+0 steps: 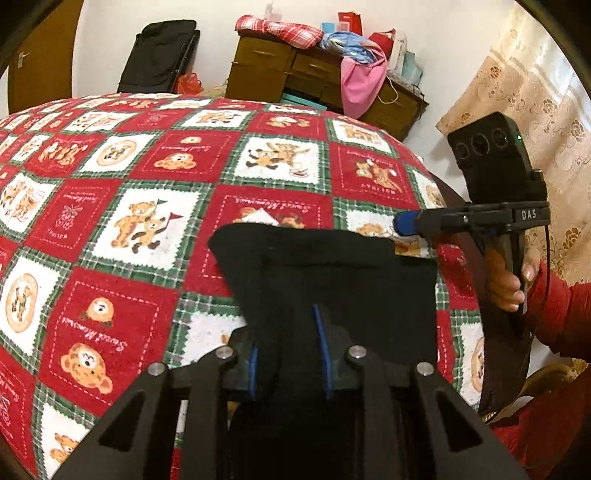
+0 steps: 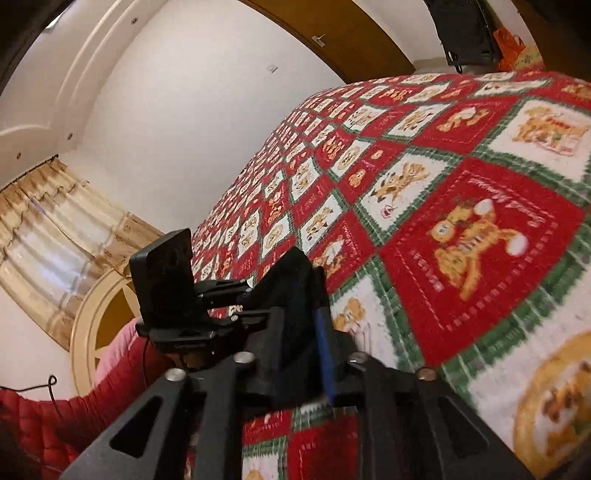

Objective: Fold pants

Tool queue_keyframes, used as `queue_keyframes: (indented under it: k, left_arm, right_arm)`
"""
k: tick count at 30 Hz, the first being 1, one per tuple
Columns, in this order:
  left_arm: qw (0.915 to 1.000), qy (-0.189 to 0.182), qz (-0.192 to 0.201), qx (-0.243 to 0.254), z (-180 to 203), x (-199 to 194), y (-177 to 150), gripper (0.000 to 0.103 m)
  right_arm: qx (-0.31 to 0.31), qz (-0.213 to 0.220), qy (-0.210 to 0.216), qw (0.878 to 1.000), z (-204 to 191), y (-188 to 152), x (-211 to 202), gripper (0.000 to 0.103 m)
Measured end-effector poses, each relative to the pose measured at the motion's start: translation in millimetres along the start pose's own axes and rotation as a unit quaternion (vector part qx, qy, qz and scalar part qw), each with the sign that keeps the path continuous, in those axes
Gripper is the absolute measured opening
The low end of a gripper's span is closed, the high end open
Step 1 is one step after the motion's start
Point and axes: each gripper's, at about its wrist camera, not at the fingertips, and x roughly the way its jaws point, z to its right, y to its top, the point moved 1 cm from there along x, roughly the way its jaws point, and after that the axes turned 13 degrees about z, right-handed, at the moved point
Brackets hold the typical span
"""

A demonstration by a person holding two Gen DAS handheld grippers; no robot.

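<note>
You are in a home bedroom. A red, white and green checked bedspread printed with teddy bears (image 1: pixel 147 206) covers the bed in front of you. At twelve o'clock a brown wooden dresser (image 1: pixel 280 70) stands against the white wall, heaped with a red plaid cloth (image 1: pixel 280 31) and a pink garment (image 1: pixel 360 83). At eleven o'clock leans a black soft suitcase (image 1: pixel 160 55). At three o'clock hangs a beige floral curtain (image 1: pixel 535 96).

2 close wrist views, probably sharing bedspread (image 1: pixel 155 229).
</note>
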Motion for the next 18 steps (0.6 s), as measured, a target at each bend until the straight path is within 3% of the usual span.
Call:
queue_keyframes:
  k: [3, 9, 11, 12, 14, 18]
  left_arm:
    - [1.0, -0.002, 0.003, -0.008, -3, 5, 0, 0.028]
    - [0.9999, -0.006, 0.004, -0.013, -4, 4, 0, 0.028]
    - [0.9998, -0.006, 0.005, -0.018, -5, 3, 0, 0.029]
    - [0.9997, -0.005, 0.006, -0.022, -6, 3, 0, 0.029]
    - [0.9997, 0.0, 0.005, -0.023, -3, 1, 3, 0.03]
    - [0.9999, 0.004, 0.012, 0.006, 10, -6, 8, 0.055]
  right_arm:
    - [-0.019, -0.004, -0.005, 1.0, -9, 1, 9, 0.036]
    - [-0.141, -0.033, -0.075, 0.987, -36, -12, 34, 0.036]
    - [-0.172, -0.041, -0.08, 0.981, -40, -17, 36, 0.03]
    - [-0.187, -0.047, -0.09, 0.977, -43, -20, 39, 0.013]
    - [-0.187, -0.053, -0.092, 0.977, -45, -20, 36, 0.012]
    - [-0.153, -0.039, -0.065, 0.985, -55, -14, 8, 0.011]
